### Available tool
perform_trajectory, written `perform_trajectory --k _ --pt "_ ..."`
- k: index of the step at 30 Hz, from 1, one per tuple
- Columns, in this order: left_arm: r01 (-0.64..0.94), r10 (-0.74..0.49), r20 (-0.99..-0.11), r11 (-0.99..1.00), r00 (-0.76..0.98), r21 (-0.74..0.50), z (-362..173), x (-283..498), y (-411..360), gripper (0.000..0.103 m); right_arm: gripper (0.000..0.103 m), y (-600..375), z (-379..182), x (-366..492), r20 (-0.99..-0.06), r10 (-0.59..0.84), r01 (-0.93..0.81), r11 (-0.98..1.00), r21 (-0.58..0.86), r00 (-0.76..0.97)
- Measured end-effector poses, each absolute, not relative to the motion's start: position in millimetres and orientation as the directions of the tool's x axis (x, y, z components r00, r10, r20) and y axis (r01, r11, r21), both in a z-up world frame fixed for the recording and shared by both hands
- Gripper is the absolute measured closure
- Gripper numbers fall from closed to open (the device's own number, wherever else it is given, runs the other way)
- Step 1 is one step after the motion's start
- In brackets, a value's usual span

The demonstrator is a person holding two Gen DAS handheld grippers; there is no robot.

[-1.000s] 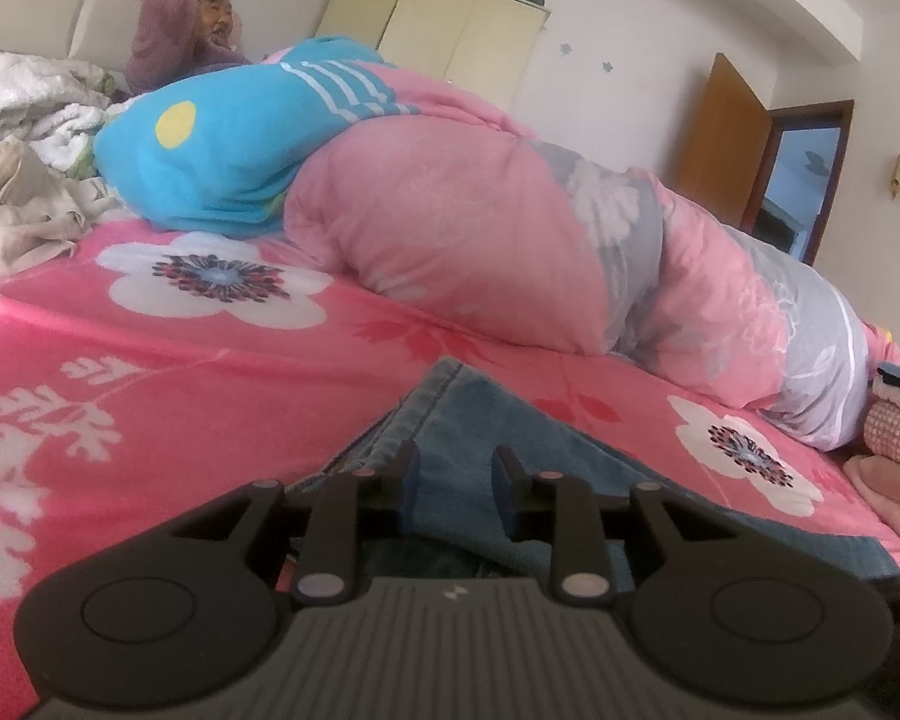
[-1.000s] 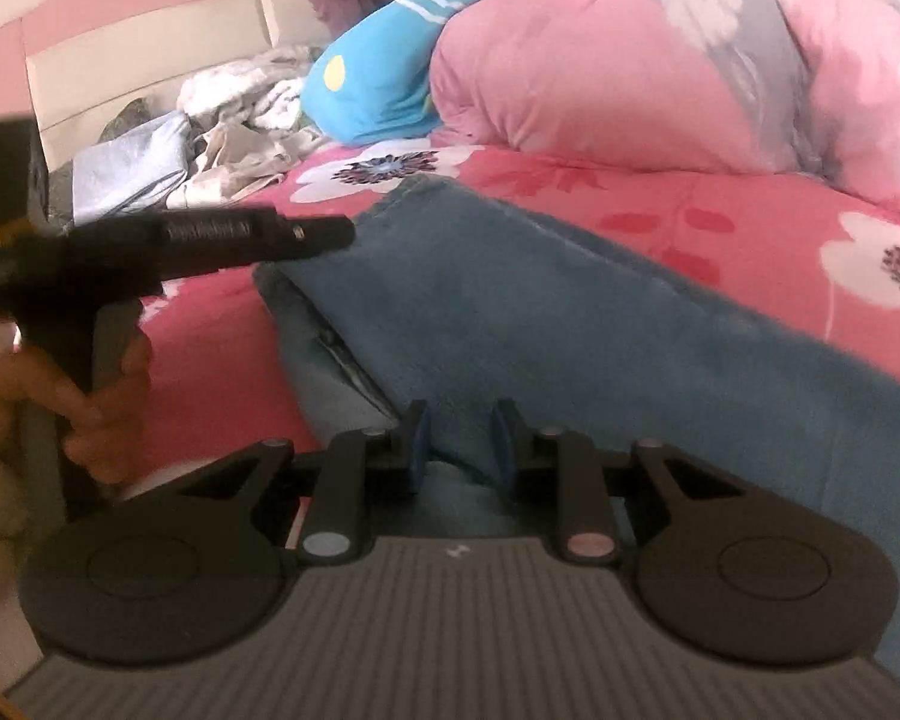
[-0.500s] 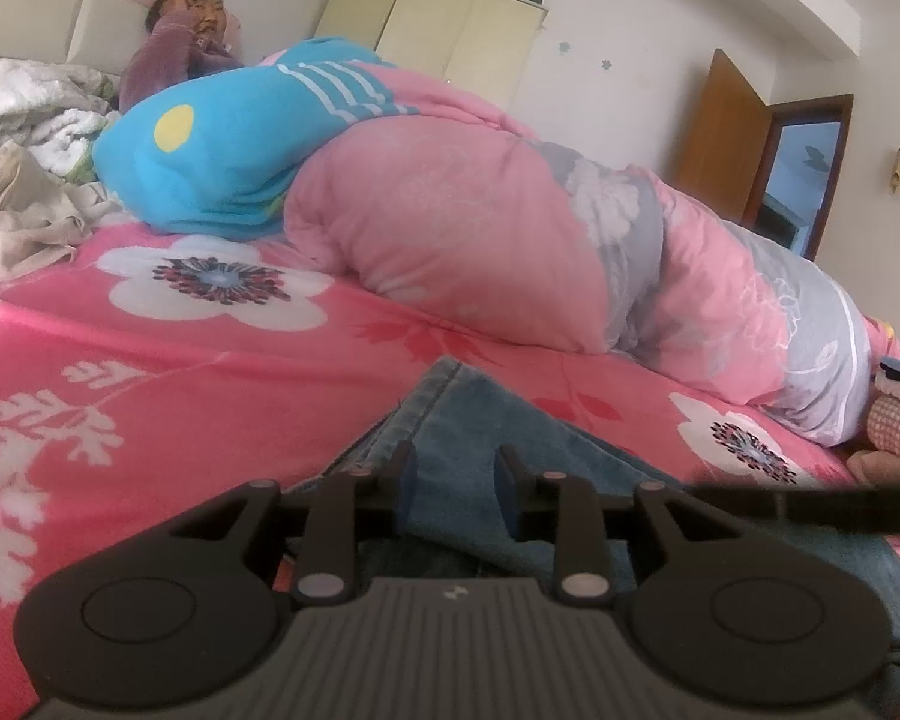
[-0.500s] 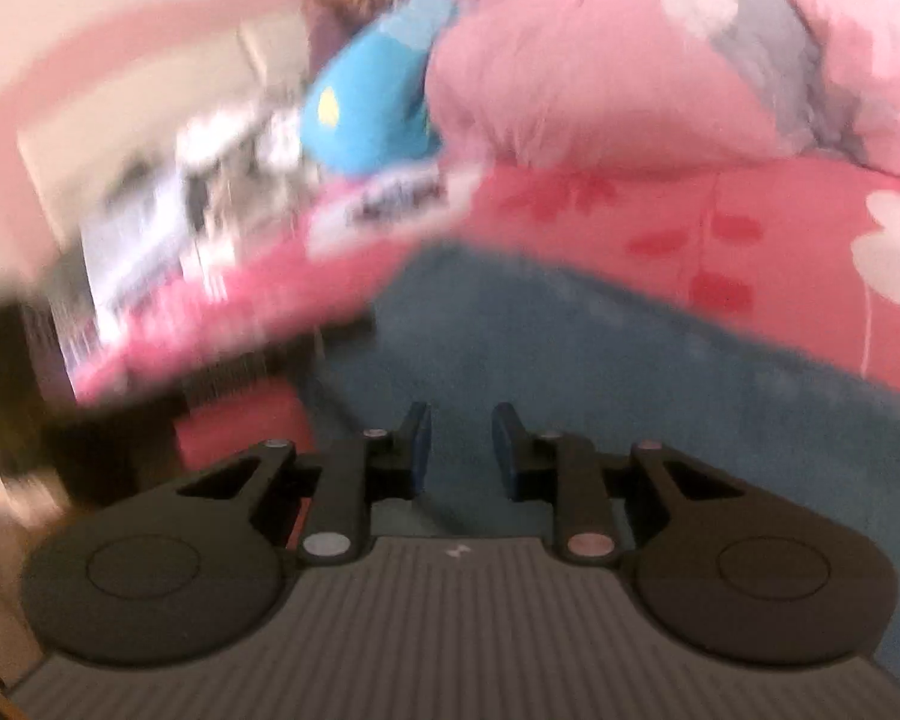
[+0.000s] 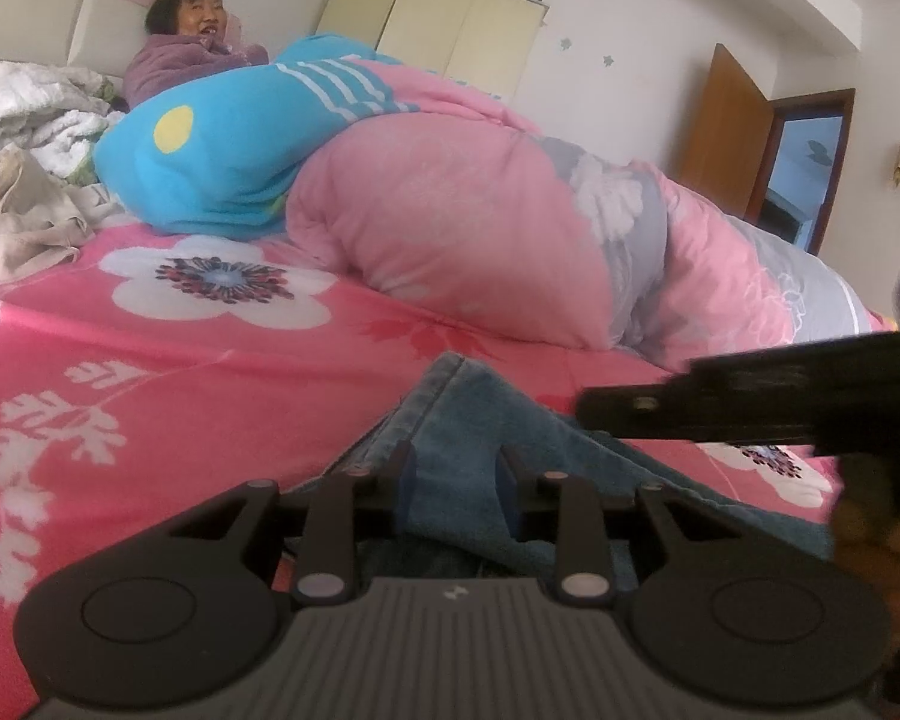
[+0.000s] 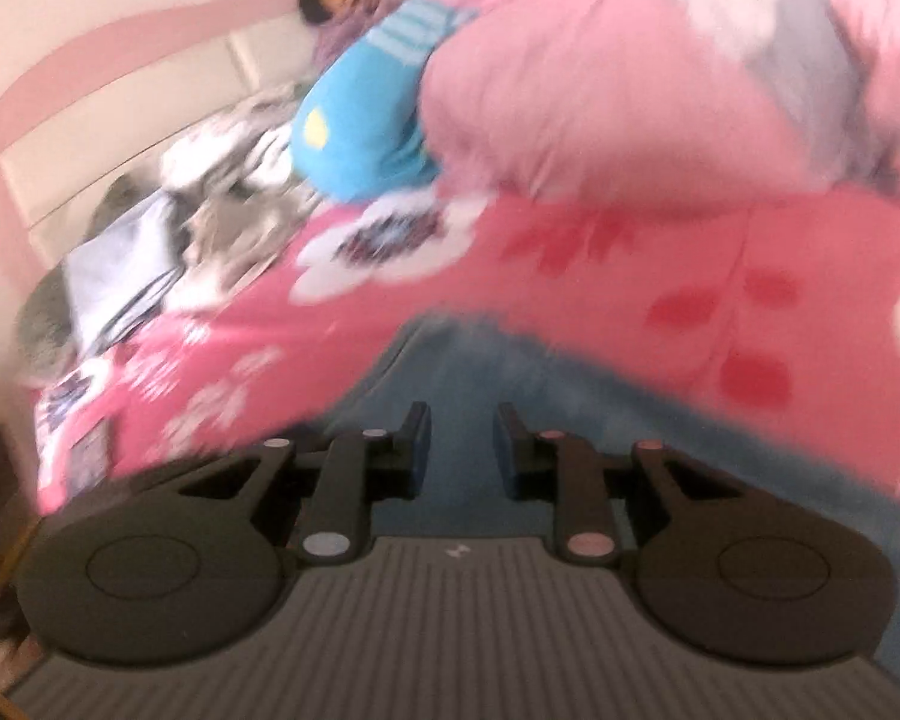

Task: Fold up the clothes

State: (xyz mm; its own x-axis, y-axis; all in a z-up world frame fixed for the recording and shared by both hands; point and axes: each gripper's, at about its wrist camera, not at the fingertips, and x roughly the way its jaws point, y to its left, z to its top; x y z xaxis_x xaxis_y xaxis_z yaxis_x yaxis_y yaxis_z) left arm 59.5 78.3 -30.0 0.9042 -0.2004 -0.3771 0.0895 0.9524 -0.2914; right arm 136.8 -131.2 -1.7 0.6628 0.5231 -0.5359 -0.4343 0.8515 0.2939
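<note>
Jeans (image 5: 480, 420) of blue denim lie on the pink flowered bedsheet (image 5: 150, 372), seen first from the left wrist. Left gripper (image 5: 453, 474) points at a hem or folded edge of the denim; cloth fills the gap between its fingers, and the jaws stand narrowly apart around it, though whether the pads actually pinch the fabric cannot be told from this angle. The right-hand tool crosses the right side of this view as a dark bar above the denim. Behind lie a rolled pink quilt (image 5: 480, 228) and a blue pillow (image 5: 210, 162); a person in a purple top (image 5: 192, 54) sits near the headboard, beside a heap of loose laundry (image 5: 24, 168).

Right wrist view, heavily blurred: right gripper (image 6: 459, 450) has blue denim (image 6: 510, 372) between its narrowly parted fingers; the blur hides whether the cloth is clamped. Sheet, quilt and pillow appear beyond.

Progress, as a judgement: the jeans seem to be mid-fold, with one layer apparently lying over another and both tools at the fabric. No finished, squared bundle of denim is visible, so further folds and smoothing likely remain, and the heap of laundry suggests more garments to do.
</note>
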Motion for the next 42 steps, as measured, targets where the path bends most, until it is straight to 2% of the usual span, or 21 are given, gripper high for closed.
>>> perform_trajectory --k 2,4,5,7,10,13,16,23,27,29,33,37,40,42 --pt "0.088 -0.199 -0.378 0.952 0.904 -0.292 -30.0 59.8 78.5 0.072 0.080 -125.6 -9.6 151.6 -0.541 0.517 -0.417 0.856 0.307 0.663" --pt "0.086 -0.198 -0.378 0.953 0.904 -0.292 -30.0 60.1 78.6 0.072 0.080 -116.5 -33.8 166.9 -0.625 0.503 -0.390 0.863 0.322 0.597" --pt "0.086 -0.197 -0.378 0.953 0.904 -0.291 -30.0 60.1 78.4 0.072 0.080 -115.1 -38.6 169.2 -0.634 0.497 -0.383 0.866 0.320 0.592" --pt "0.086 -0.196 -0.378 0.954 0.905 -0.288 -30.0 60.2 77.9 0.072 0.080 -112.6 -27.0 170.4 -0.634 0.491 -0.380 0.870 0.316 0.597" --pt "0.086 -0.194 -0.378 0.955 0.905 -0.285 -29.9 60.3 77.2 0.072 0.080 -109.9 -11.1 174.4 -0.573 0.533 -0.399 0.846 0.353 0.623" --pt "0.086 -0.198 -0.377 0.952 0.905 -0.294 -30.1 60.5 79.1 0.072 0.080 -98.2 -17.6 188.2 -0.575 0.547 -0.403 0.837 0.369 0.609" --pt "0.086 -0.200 -0.376 0.950 0.905 -0.300 -30.1 60.1 80.8 0.072 0.083 -89.7 -38.8 198.8 -0.618 0.516 -0.388 0.856 0.343 0.593" --pt "0.085 -0.200 -0.381 0.951 0.903 -0.298 -29.7 60.9 79.8 0.072 0.082 -128.8 4.8 152.9 -0.576 0.469 -0.303 0.881 0.364 0.670" --pt "0.086 -0.202 -0.382 0.951 0.902 -0.298 -29.7 60.6 79.4 0.072 0.082 -150.4 -17.4 138.0 -0.652 0.360 -0.200 0.930 0.309 0.668" --pt "0.087 -0.202 -0.381 0.951 0.902 -0.296 -30.1 60.0 79.4 0.072 0.083 -156.2 -39.2 140.9 -0.648 0.353 -0.199 0.933 0.301 0.675" --pt "0.088 -0.203 -0.379 0.950 0.903 -0.300 -30.8 59.7 80.1 0.072 0.081 -158.5 -22.2 136.8 -0.645 0.349 -0.197 0.934 0.297 0.680" --pt "0.085 -0.198 -0.381 0.952 0.903 -0.292 -30.6 60.6 80.9 0.072 0.080 -179.8 0.8 104.6 -0.593 0.320 -0.204 0.945 0.255 0.739" --pt "0.089 -0.201 -0.380 0.952 0.903 -0.292 -30.6 60.0 80.7 0.072 0.080 -194.1 -21.4 102.7 -0.641 0.239 -0.157 0.970 0.184 0.729" --pt "0.087 -0.196 -0.378 0.954 0.905 -0.287 -30.4 59.0 80.0 0.072 0.080 -200.4 -25.3 96.8 -0.635 0.239 -0.156 0.970 0.185 0.734"
